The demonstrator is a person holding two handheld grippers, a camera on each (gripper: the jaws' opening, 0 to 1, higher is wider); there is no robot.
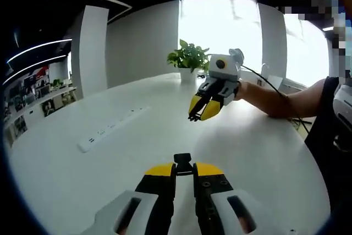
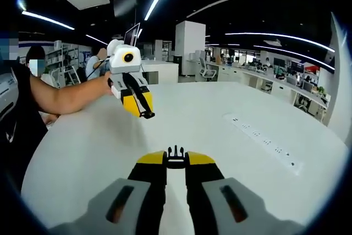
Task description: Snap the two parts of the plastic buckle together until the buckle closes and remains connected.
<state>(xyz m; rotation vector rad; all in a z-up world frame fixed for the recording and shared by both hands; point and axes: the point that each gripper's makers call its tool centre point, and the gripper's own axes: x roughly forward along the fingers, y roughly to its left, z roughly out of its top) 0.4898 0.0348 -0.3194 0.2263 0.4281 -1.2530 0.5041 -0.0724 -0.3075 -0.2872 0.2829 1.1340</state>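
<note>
Left tool (image 1: 182, 164) grips the black socket half (image 1: 182, 161); right tool (image 2: 175, 158) grips the pronged half (image 2: 175, 157). Both are raised, well apart, above the white table (image 1: 137, 136) bearing a power strip (image 1: 110, 129).

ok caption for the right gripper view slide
Right claw grips the pronged buckle half while the left claw holds its mate above the white table.

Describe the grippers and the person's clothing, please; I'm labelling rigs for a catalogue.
Each gripper has grey jaw bodies with yellow tips. The right gripper carries a white housing with a black cable trailing back. The left gripper has the same white housing. The person wears a black short sleeve.
</note>
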